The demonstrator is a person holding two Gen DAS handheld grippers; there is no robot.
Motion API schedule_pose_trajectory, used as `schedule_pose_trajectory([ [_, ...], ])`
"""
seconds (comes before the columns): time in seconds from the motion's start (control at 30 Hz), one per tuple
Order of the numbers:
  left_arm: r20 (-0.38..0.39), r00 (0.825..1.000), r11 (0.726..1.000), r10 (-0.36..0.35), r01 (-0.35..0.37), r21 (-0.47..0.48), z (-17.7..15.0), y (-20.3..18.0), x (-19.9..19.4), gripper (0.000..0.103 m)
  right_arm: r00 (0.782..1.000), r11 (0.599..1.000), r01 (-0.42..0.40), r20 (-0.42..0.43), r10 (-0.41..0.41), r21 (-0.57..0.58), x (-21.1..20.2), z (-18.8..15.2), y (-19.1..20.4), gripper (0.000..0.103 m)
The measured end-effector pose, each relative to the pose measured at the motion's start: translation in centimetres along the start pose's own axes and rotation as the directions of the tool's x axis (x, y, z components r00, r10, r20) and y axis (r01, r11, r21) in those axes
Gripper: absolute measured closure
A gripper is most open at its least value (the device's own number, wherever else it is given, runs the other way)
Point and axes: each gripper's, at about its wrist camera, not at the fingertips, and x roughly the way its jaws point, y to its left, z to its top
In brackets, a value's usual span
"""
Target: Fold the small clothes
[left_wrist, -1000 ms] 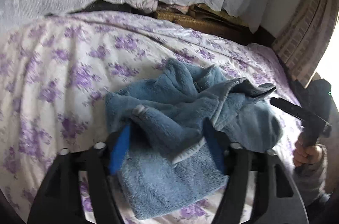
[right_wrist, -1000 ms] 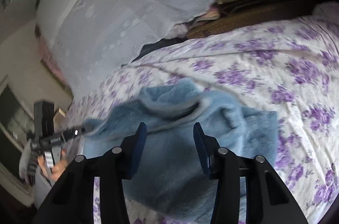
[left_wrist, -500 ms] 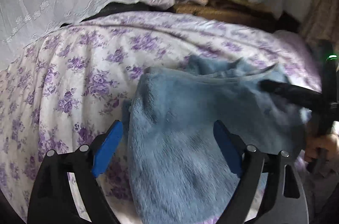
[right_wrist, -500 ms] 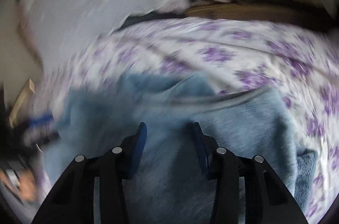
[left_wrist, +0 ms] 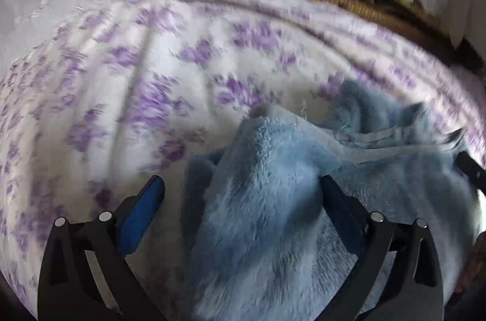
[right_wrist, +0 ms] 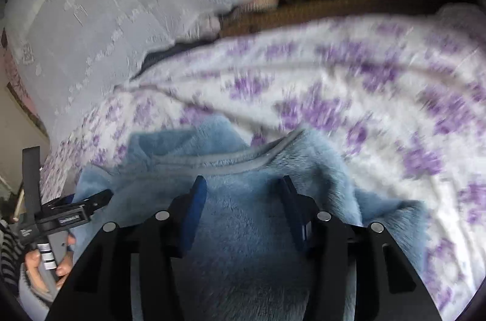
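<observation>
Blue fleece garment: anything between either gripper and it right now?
Nothing visible. The blue fleece garment already lies between the open fingers of the left gripper, and likewise the right gripper. Only the floral bedspread surrounds it.

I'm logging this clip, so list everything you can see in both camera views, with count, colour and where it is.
garment: one, light blue fleece with a grey-trimmed edge, bunched on the bedspread, lying between both grippers' fingers.
bedspread: one, white with purple flowers, covering the bed under the garment.
lace cloth: one, white, draped behind the bed.
brown woven thing: one, behind the bed under the cloth; too blurred to name.
left gripper: black with blue pads, jaws wide open around a fold of the garment.
right gripper: black with blue pads, open over the garment.
left hand: gripping the left gripper's handle at the right view's left edge.
</observation>
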Motion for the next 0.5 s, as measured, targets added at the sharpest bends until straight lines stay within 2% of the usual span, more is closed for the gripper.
schedule_pose_trajectory([
  [0.13, 0.065, 0.997, 0.998, -0.043, 0.04, 0.052, -1.5, -1.9, -3.6, 0.005, 0.999, 0.993, -0.043, 0.0, 0.043, -0.109, -1.3, -1.3, 4.1, 0.046],
  [0.17, 0.07, 0.996, 0.996, -0.046, 0.041, 0.077, -2.3, -2.7, -4.1, 0.005, 0.999, 0.989, -0.047, -0.015, 0.045, -0.138, -1.2, -1.9, 5.0, 0.041],
  [0.2, 0.073, 0.997, 0.993, -0.035, 0.027, 0.111, -3.2, -3.7, -4.1, 0.005, 0.998, 0.98, -0.022, -0.057, 0.011, -0.195, -0.2, -2.8, 6.1, 0.036],
  [0.27, 0.098, 0.992, 0.978, 0.076, -0.093, 0.187, -4.8, -5.8, -3.2, 0.004, 0.995, 0.968, 0.03, -0.081, -0.051, -0.248, 1.6, -4.2, 6.6, 0.032],
  [0.3, 0.112, 0.987, 0.966, 0.117, -0.139, 0.219, -5.5, -6.4, -2.5, 0.004, 0.996, 0.962, 0.047, -0.055, -0.064, -0.269, 1.7, -4.7, 6.7, 0.031],
  [0.37, 0.133, 0.984, 0.968, 0.116, -0.142, 0.205, -5.8, -6.2, -2.9, 0.004, 0.998, 0.968, 0.049, -0.034, -0.059, -0.246, 0.3, -4.5, 6.8, 0.033],
  [0.43, 0.127, 0.987, 0.979, 0.095, -0.116, 0.167, -6.0, -5.2, -4.2, 0.004, 1.0, 0.98, 0.001, 0.019, 0.003, -0.201, -2.5, -4.5, 6.5, 0.033],
  [0.5, 0.139, 0.987, 0.984, 0.082, -0.102, 0.145, -7.1, -4.4, -5.4, 0.004, 0.998, 0.977, -0.011, 0.053, 0.023, -0.214, -5.0, -5.3, 6.9, 0.033],
])
